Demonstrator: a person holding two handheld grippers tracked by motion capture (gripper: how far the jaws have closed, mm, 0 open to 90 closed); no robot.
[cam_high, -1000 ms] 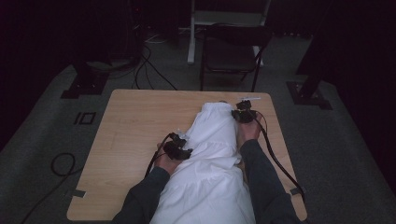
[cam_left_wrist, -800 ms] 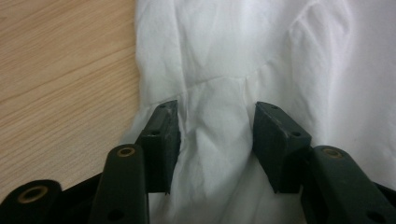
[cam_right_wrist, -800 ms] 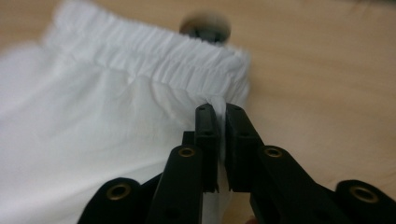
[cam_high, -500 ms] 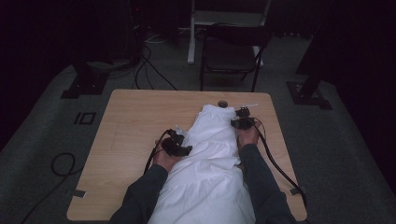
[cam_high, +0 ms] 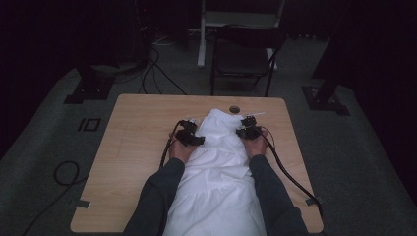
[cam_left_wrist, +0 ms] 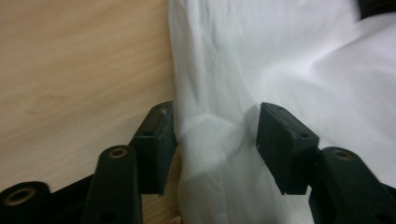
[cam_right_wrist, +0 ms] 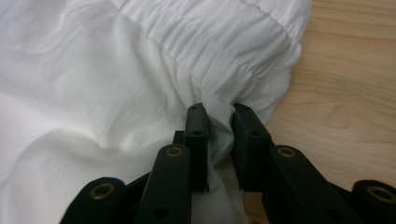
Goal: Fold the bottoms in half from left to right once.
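Both tongs work the white garment on the counter: the right tongs pinch its gathered band, while the left tongs have just been closing, half-open astride a fold, seemingly ungripped. Next, the left must close fully before any pull.

The black two-jaw left gripper now sits farther up the light wooden table, at the left edge of the crumpled white cloth garment, level with the black two-jaw right gripper rather than trailing behind it. The garment's far end has pulled back toward the person, uncovering a small round hole in the tabletop. The right gripper's jaws, lately opening, pinch a gathered fold.
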